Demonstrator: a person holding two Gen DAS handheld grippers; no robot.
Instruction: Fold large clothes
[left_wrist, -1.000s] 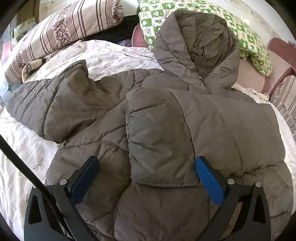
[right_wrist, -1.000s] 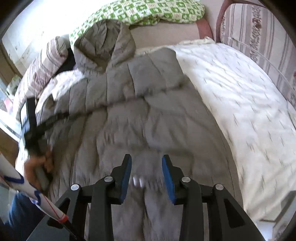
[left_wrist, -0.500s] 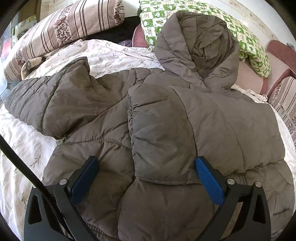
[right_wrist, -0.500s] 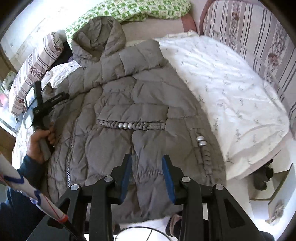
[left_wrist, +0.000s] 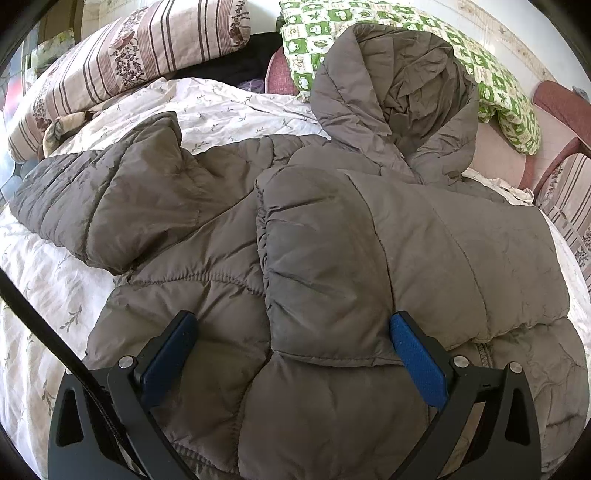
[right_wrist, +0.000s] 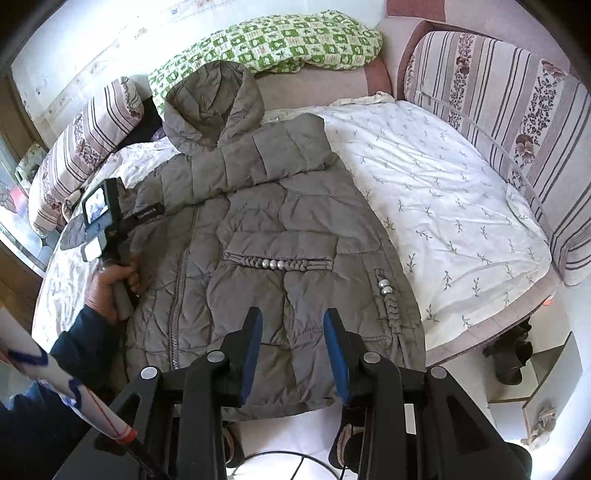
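Right wrist view: the right gripper (right_wrist: 291, 332) hangs above the hem of a grey quilted hooded jacket (right_wrist: 258, 236), its blue-padded jaws partly apart with nothing between them. The jacket lies spread flat on a bed (right_wrist: 443, 206) covered in a white leaf-print sheet, its hood (right_wrist: 212, 103) pointing toward the far end, one sleeve (right_wrist: 266, 158) folded across the chest. At the left, a person's left hand (right_wrist: 109, 288) in a dark blue sleeve grips the handle of the left gripper (left_wrist: 291, 332) over the jacket's far side. From the left wrist view, that gripper's jaws stand wide apart above the fabric, empty, with the folded sleeve just beyond them and the other sleeve (left_wrist: 110, 199) stretched out to the left. Beyond the hood lie a green-and-white patterned pillow (right_wrist: 280, 44) and striped cushions (right_wrist: 498, 110).
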